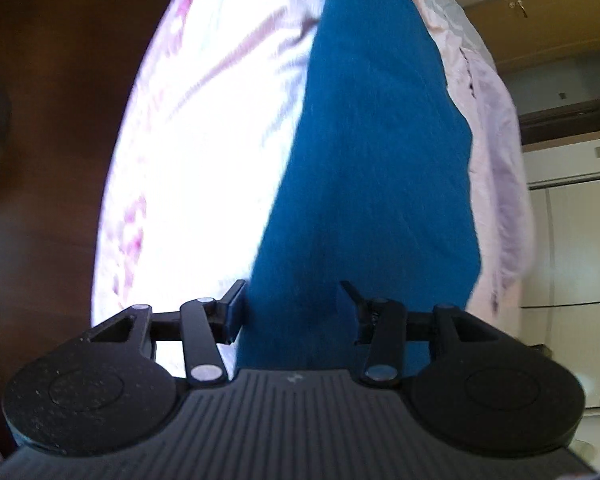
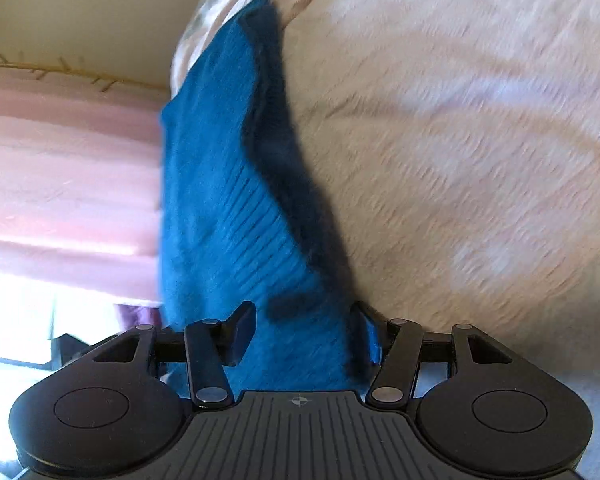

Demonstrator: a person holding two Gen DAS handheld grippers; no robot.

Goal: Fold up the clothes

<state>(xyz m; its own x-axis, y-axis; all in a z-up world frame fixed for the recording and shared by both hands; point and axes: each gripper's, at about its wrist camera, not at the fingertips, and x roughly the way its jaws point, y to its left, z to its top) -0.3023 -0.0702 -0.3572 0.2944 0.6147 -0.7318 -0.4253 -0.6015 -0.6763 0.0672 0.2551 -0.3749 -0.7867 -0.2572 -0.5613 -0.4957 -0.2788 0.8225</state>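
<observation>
Teal garment (image 1: 372, 168), with no readable writing, runs between both tongs; grip cannot be told.

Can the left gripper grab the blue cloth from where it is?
Probably yes. The blue cloth already runs between the left gripper's fingers, with nothing in the way. The jaws stand apart, so whether the pads are pressing on it is hard to tell.
</observation>
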